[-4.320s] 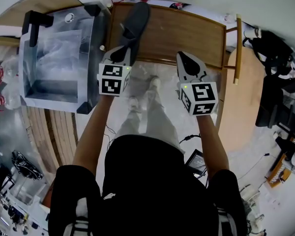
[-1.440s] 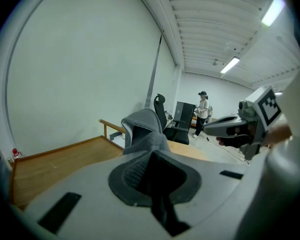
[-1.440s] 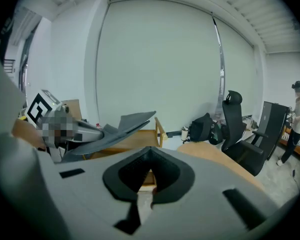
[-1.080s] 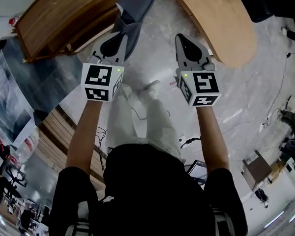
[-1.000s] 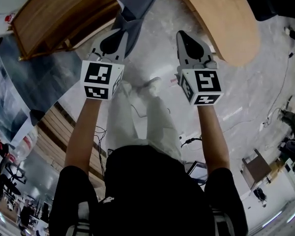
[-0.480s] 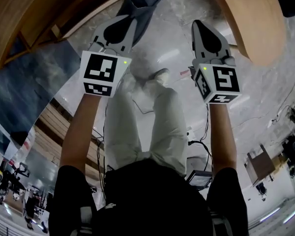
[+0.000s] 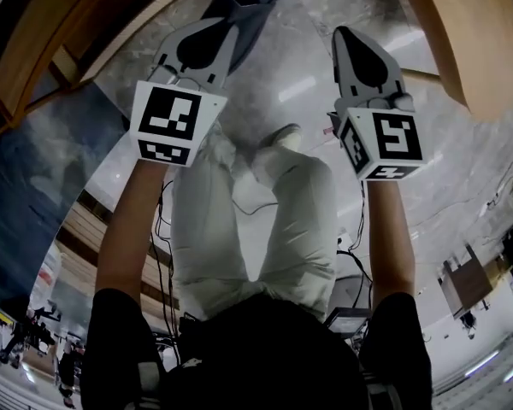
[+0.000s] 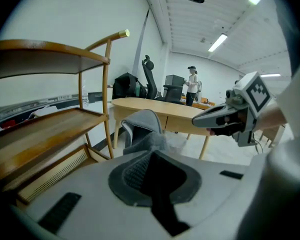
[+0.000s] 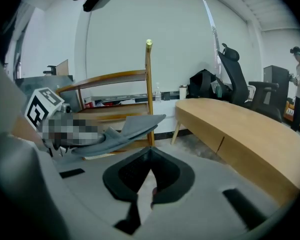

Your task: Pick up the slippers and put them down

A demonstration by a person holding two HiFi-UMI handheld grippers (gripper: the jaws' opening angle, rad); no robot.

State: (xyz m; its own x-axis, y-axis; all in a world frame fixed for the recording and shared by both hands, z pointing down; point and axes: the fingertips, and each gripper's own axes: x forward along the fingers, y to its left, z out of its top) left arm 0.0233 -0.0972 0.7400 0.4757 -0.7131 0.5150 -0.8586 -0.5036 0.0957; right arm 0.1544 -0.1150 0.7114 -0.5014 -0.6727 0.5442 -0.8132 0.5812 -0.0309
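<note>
Protruding forward, grey slipper (image 7: 258, 0) sits pinched in left gripper (image 7: 228, 24) fingers; right gripper (image 7: 346, 34) clenched empty.

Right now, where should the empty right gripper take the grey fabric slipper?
Likely its free toe end, from the right: the left gripper is shut on the heel end, and the grey fabric slipper juts out flat, thin, near level.
</note>
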